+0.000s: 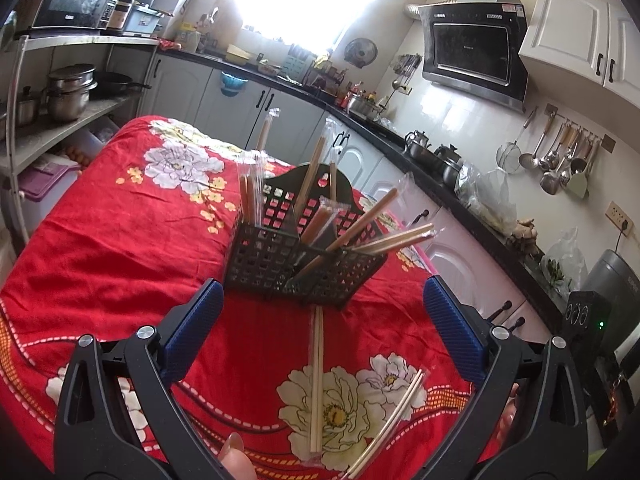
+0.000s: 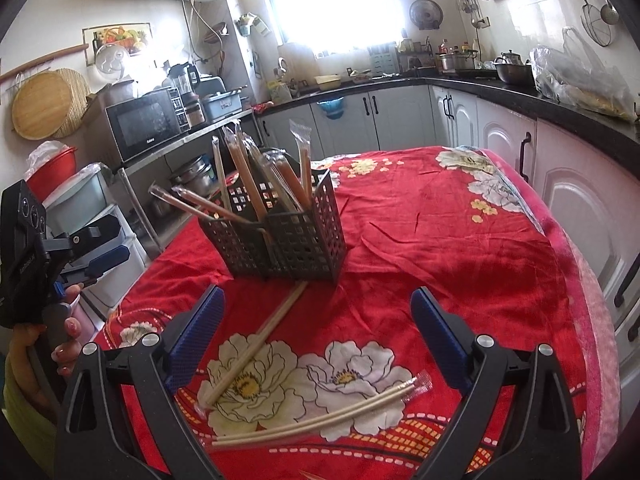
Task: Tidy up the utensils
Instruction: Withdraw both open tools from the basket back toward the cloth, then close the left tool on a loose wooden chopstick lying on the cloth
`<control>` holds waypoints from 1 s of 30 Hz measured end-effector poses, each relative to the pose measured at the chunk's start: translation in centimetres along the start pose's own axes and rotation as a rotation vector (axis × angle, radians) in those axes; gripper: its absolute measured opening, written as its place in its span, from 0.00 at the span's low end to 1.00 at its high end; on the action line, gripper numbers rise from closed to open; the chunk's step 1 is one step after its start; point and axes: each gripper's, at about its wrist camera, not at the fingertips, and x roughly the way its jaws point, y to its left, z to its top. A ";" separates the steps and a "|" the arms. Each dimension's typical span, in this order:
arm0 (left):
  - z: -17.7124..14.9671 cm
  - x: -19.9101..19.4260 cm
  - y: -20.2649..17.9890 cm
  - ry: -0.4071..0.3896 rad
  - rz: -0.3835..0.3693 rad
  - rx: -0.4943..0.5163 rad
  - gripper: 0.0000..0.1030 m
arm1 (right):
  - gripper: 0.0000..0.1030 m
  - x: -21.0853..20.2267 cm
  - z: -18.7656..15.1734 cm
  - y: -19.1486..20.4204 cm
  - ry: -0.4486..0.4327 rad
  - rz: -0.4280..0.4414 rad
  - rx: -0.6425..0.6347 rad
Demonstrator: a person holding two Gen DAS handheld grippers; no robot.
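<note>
A black perforated utensil basket (image 1: 280, 256) (image 2: 280, 236) stands on the red flowered tablecloth (image 1: 120, 248) (image 2: 440, 232), holding several wrapped chopstick pairs (image 1: 362, 220) (image 2: 248, 176). Two wrapped chopstick pairs lie flat on the cloth in front of it: one (image 1: 317, 376) (image 2: 256, 348) runs from the basket's base toward me, the other (image 1: 390, 424) (image 2: 320, 420) lies nearer. My left gripper (image 1: 322, 300) hovers open just short of the basket, nothing between its blue pads. My right gripper (image 2: 318, 308) is open too, above the loose pairs. The left gripper (image 2: 108, 260), held by a hand, also shows in the right wrist view.
The table's right edge (image 2: 580, 280) runs close to white cabinets (image 2: 580, 184) under a dark counter (image 1: 460, 196) with pots and bags. A metal shelf (image 1: 60, 128) with pots and a microwave (image 2: 144, 124) stands on the table's left side. Fingertips (image 1: 236, 452) show at the lower edge.
</note>
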 end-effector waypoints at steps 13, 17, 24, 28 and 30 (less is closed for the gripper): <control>-2.0 1.8 -1.1 0.069 -0.008 0.018 0.89 | 0.89 0.0 -1.7 -1.0 0.043 -0.025 0.008; -2.7 2.8 -1.4 0.101 -0.008 0.029 0.89 | 0.89 0.4 -2.4 -1.4 0.072 -0.039 0.021; -4.1 4.9 -2.0 0.164 -0.008 0.057 0.89 | 0.89 0.8 -3.6 -2.1 0.118 -0.051 0.024; -4.9 6.4 -2.3 0.204 0.000 0.074 0.89 | 0.89 1.3 -4.5 -2.7 0.153 -0.048 0.034; -5.2 7.2 -2.5 0.220 0.004 0.082 0.90 | 0.89 1.5 -4.9 -3.0 0.169 -0.046 0.040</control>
